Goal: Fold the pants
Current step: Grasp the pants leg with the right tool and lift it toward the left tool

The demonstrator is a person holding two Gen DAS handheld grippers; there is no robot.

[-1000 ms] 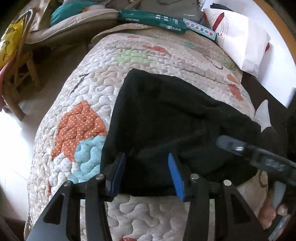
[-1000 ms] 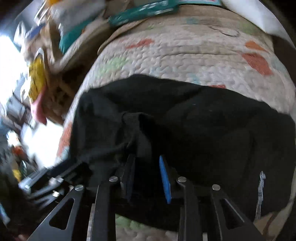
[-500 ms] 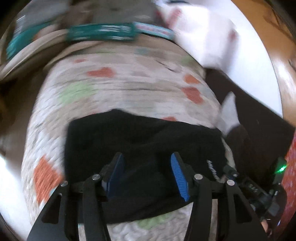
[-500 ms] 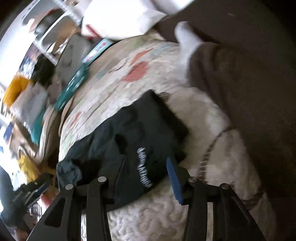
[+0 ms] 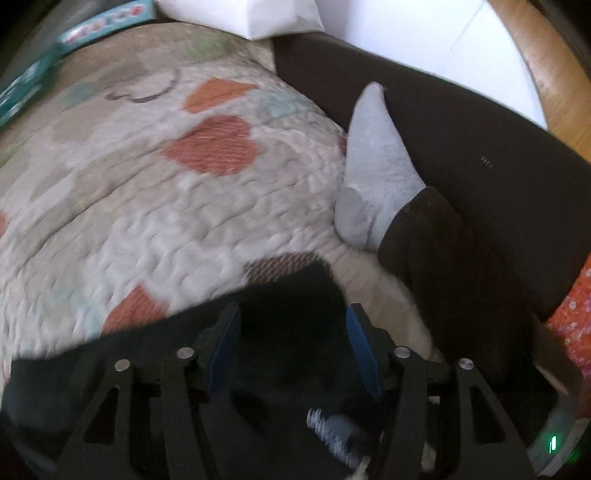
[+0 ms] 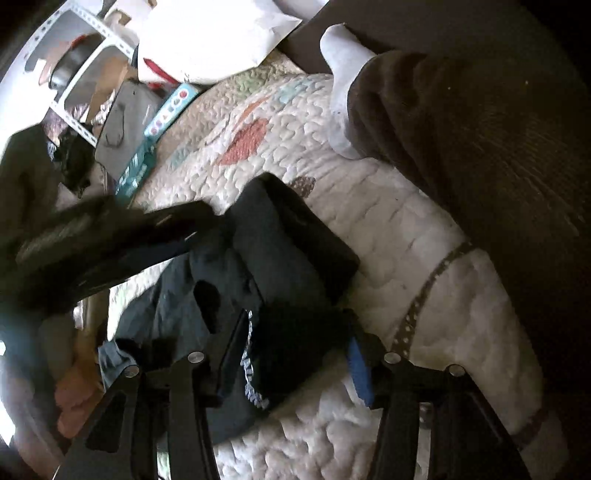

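Note:
The black pants lie folded on a quilted blanket with heart patches. My left gripper is open, its blue pads either side of the pants' right end, low over the cloth. In the right wrist view the pants form a thick folded bundle with white lettering near the edge. My right gripper is open, its jaws straddling the near corner of the bundle. The left gripper's black body crosses that view on the left.
A person's leg in brown trousers with a grey sock rests on the blanket's right side. A teal box and white paper bag lie at the far end. Shelves and clutter stand beyond.
Both grippers have swung right along the pants to the bundle's right end. The right gripper opened wider. The pants went from a wide spread to a compact folded bundle.

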